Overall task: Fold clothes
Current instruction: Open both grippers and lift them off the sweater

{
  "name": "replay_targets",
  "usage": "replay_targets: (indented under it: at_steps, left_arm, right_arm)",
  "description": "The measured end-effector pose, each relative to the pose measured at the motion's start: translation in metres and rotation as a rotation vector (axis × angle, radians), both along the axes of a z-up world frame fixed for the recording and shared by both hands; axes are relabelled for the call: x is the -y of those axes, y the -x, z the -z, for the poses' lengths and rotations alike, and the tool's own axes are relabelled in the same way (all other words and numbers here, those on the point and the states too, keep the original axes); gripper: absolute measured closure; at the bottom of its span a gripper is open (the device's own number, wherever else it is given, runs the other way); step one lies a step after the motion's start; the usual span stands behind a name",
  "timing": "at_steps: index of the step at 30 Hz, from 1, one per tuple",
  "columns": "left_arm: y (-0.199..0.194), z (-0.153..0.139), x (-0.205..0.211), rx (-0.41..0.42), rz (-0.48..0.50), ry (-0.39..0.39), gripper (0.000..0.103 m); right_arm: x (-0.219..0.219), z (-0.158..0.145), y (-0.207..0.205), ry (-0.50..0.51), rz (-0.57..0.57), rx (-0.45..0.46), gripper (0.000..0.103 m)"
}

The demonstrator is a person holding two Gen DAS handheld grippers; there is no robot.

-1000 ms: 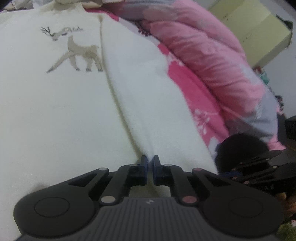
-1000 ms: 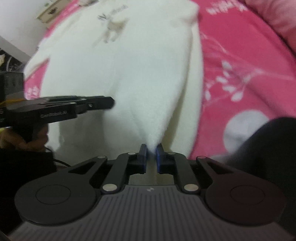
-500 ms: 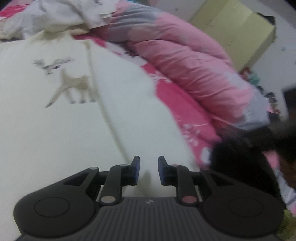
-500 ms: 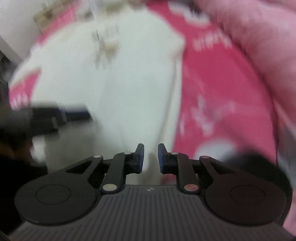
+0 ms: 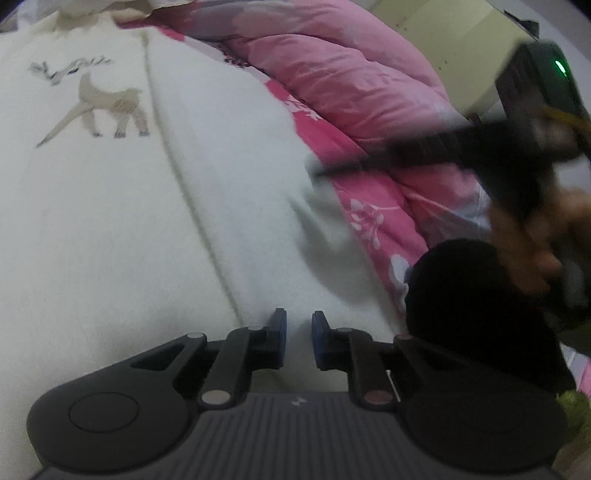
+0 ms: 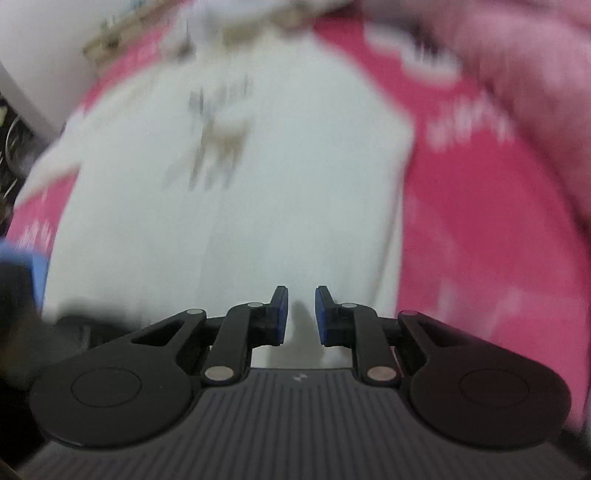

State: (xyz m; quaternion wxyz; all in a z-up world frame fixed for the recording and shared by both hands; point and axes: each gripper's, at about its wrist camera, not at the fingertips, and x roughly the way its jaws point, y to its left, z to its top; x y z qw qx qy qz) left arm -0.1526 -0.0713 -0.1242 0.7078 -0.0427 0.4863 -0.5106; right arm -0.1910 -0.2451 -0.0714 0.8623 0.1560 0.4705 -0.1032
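Note:
A cream-white top point(image 5: 122, 229) with a brown deer print point(image 5: 107, 107) lies flat on the pink floral bedsheet point(image 5: 373, 221), its right side folded inward along a long crease. My left gripper point(image 5: 298, 326) is open and empty just above the garment's near hem. My right gripper point(image 6: 301, 306) is open and empty above the same top point(image 6: 258, 206); that view is blurred. The right gripper also shows in the left wrist view point(image 5: 480, 147), blurred and raised over the bed's right side.
A bunched pink quilt point(image 5: 347, 81) lies along the right of the bed. A yellow-green cabinet point(image 5: 450, 40) stands behind it. A black object point(image 5: 476, 306) sits at the bed's near right. Crumpled white cloth point(image 5: 74, 11) lies beyond the collar.
Both grippers have let go of the hem they were pinching and opened. The cloth has dropped flat. The right gripper has lifted and is moving fast.

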Motion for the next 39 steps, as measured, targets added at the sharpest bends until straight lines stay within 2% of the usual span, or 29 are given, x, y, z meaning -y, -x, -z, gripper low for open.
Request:
replay_targets:
  at_steps: [2, 4, 5, 8, 12, 14, 16, 17, 20, 23, 25, 27, 30, 32, 36, 39]
  left_arm:
    - [0.001, 0.0, -0.001, 0.005, 0.002, -0.001, 0.087]
    - [0.001, 0.001, -0.003, 0.0, 0.002, -0.003, 0.087]
    - [0.001, 0.001, -0.004, -0.002, 0.003, -0.002, 0.087]
    - [-0.001, 0.002, -0.005, -0.009, 0.009, 0.004, 0.087]
    - [-0.006, 0.003, -0.004, -0.041, 0.007, 0.01, 0.086]
    - [-0.007, -0.001, -0.007, -0.063, -0.013, 0.026, 0.079]
    - [-0.008, -0.01, -0.015, -0.063, -0.057, 0.055, 0.063]
    - [-0.009, -0.018, -0.021, -0.046, -0.084, 0.076, 0.059]
    - [-0.025, -0.044, -0.055, -0.012, -0.207, 0.134, 0.054]
    - [-0.054, -0.06, -0.104, -0.023, -0.393, 0.167, 0.053]
    - [-0.079, -0.067, -0.148, -0.033, -0.564, 0.145, 0.053]
    - [-0.102, -0.07, -0.197, -0.038, -0.768, 0.107, 0.053]
    - [-0.127, -0.065, -0.28, -0.106, -1.124, 0.085, 0.05]
    - [-0.135, -0.061, -0.328, -0.129, -1.314, 0.096, 0.05]
    - [-0.135, -0.055, -0.411, -0.109, -1.659, 0.091, 0.046]
    - [-0.133, -0.046, -0.468, -0.145, -1.889, 0.084, 0.046]
  right_arm:
    - [0.013, 0.008, -0.01, 0.04, 0.031, 0.049, 0.087]
    - [0.029, 0.039, -0.011, 0.005, 0.082, -0.037, 0.088]
    - [0.034, 0.043, -0.006, -0.038, 0.107, -0.025, 0.088]
    - [0.041, 0.024, -0.011, -0.061, 0.132, 0.002, 0.088]
    - [0.048, 0.004, -0.03, -0.082, 0.154, 0.181, 0.087]
    - [0.055, 0.021, -0.056, -0.117, 0.157, 0.195, 0.087]
    - [0.058, 0.049, -0.084, -0.131, 0.123, 0.149, 0.085]
    - [0.057, 0.06, -0.092, -0.125, 0.101, 0.14, 0.085]
    - [0.056, 0.051, -0.097, -0.118, 0.106, 0.14, 0.085]
    - [0.049, 0.029, -0.094, -0.114, 0.093, 0.156, 0.082]
    - [0.035, 0.02, -0.101, -0.116, 0.056, 0.186, 0.082]
    - [0.018, 0.01, -0.11, -0.143, 0.016, 0.209, 0.082]
    - [-0.014, 0.002, -0.136, -0.21, -0.074, 0.232, 0.082]
    - [-0.04, 0.007, -0.163, -0.276, -0.153, 0.224, 0.082]
    - [-0.099, 0.023, -0.218, -0.359, -0.299, 0.195, 0.082]
    - [-0.131, 0.043, -0.246, -0.394, -0.35, 0.158, 0.082]
